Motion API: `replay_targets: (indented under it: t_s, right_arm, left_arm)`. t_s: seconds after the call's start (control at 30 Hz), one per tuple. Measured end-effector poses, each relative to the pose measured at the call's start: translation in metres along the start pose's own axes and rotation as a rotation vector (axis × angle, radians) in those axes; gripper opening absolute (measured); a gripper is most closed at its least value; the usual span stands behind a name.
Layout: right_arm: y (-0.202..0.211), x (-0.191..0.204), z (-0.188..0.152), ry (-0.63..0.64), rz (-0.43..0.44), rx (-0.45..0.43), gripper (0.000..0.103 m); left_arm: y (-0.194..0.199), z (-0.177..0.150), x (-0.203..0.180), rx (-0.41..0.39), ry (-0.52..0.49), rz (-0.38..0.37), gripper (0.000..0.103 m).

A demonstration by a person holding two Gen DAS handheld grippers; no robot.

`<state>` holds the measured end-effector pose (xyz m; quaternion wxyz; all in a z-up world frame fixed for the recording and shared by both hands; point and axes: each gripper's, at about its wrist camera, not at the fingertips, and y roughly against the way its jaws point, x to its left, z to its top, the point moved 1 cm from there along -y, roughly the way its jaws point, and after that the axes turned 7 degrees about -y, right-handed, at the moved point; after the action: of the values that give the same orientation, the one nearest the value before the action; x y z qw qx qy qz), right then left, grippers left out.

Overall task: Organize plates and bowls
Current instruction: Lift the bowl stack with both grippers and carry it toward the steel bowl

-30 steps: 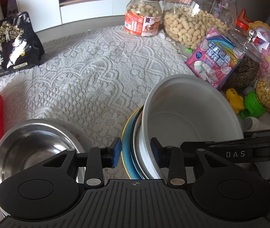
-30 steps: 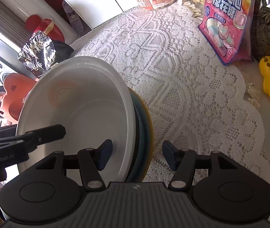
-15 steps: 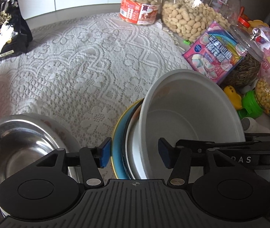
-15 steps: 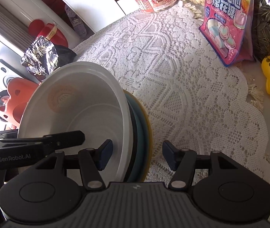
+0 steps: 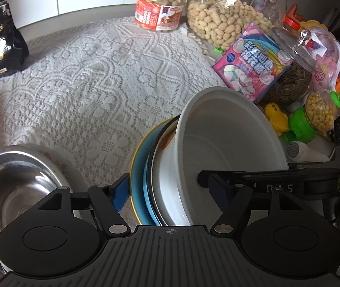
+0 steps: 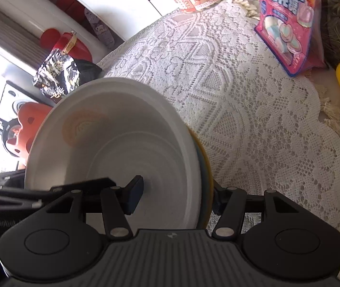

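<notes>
Showing only leftward, a steel bowl (image 5: 14, 191) sits beside the plate stack (image 5: 146, 167).

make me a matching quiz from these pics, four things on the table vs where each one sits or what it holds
Things:
1. steel bowl
2. white bowl
3. pink candy bag
4. red-label jar

Descriptions:
a. at the far edge of the lace cloth, full of peanuts
b. tilted on edge against a stack of plates
c. leaning by the big clear jars
d. empty, near left in the left wrist view

Pairs: 1-d, 2-b, 3-c, 4-a
</notes>
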<state>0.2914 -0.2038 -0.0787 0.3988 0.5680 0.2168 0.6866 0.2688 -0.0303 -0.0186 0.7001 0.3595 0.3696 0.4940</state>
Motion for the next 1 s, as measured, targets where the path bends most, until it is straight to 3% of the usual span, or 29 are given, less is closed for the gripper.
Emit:
replay_targets:
  t_s: [0.27,1.0]
  right_arm:
    - [-0.001,0.002,-0.002,0.011,-0.001,0.007,0.054]
    - [-0.001,0.001,-0.001,0.027,-0.004,0.004,0.052]
  left_arm:
    - [-0.008,0.000,0.003,0.016,0.001,0.038,0.074]
    - [-0.012,0.003,0.008,0.026,0.010,0.046,0.073]
